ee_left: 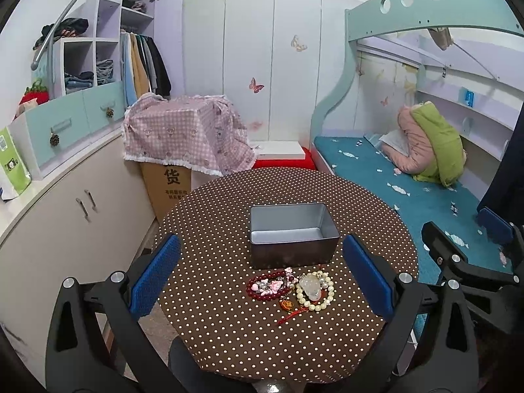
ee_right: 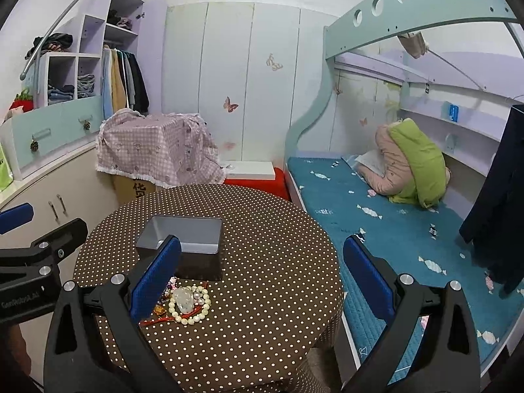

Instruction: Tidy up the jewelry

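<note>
An open grey metal tin (ee_left: pixel 291 235) (ee_right: pixel 183 239) stands empty on the round brown polka-dot table (ee_left: pixel 229 334) (ee_right: pixel 268 262). Just in front of it lies a small heap of jewelry: a dark red bead bracelet (ee_left: pixel 262 286), a pearl bracelet (ee_left: pixel 315 291) (ee_right: pixel 191 308) around a clear crystal piece (ee_right: pixel 183 299), and a red cord charm (ee_left: pixel 290 311). My left gripper (ee_left: pixel 262 278) hangs open above the heap, its blue pads wide apart. My right gripper (ee_right: pixel 262 281) is open over the table's right part, with its left pad hiding some of the heap.
A teal bed (ee_right: pixel 409 229) with a pink and green bundle (ee_left: pixel 429 144) runs along the right. A carton draped in pink checked cloth (ee_left: pixel 186 134) stands behind the table. White cabinets (ee_left: pixel 82 203) line the left. A dark garment (ee_right: pixel 501 196) hangs at far right.
</note>
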Tool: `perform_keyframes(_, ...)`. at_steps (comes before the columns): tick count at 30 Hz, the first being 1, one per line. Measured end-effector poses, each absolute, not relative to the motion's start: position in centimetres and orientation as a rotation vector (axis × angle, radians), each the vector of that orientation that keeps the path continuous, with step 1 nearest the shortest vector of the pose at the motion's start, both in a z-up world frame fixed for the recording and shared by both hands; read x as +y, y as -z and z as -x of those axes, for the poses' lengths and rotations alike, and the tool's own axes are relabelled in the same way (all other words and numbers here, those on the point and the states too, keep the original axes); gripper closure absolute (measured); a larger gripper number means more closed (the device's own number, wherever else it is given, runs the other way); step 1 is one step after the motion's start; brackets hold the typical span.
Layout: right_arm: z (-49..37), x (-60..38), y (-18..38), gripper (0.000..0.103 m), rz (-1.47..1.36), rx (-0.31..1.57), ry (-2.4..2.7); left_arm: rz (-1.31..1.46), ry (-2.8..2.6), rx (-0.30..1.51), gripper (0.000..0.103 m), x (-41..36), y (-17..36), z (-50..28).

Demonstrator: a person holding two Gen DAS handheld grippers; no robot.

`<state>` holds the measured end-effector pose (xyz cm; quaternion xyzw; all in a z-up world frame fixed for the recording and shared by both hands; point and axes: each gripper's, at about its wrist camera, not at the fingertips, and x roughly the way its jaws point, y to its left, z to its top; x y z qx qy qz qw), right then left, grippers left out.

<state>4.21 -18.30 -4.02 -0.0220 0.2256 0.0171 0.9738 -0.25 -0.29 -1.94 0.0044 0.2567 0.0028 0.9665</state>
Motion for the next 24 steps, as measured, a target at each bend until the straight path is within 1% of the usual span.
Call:
perform_keyframes(10, -4.1, -17.8, 4.0, 0.007, 0.020, 0.439, -0.081, 0.001, -0.024, 0.529, 0.005, 0.1, 2.3, -0.9)
perform_keyframes(24, -5.6, -17.2, 4.7, 0.007, 0.027, 0.486, -0.119, 0.022, -0.058, 0.585, 0.005, 0.5, 3.6, -2.9)
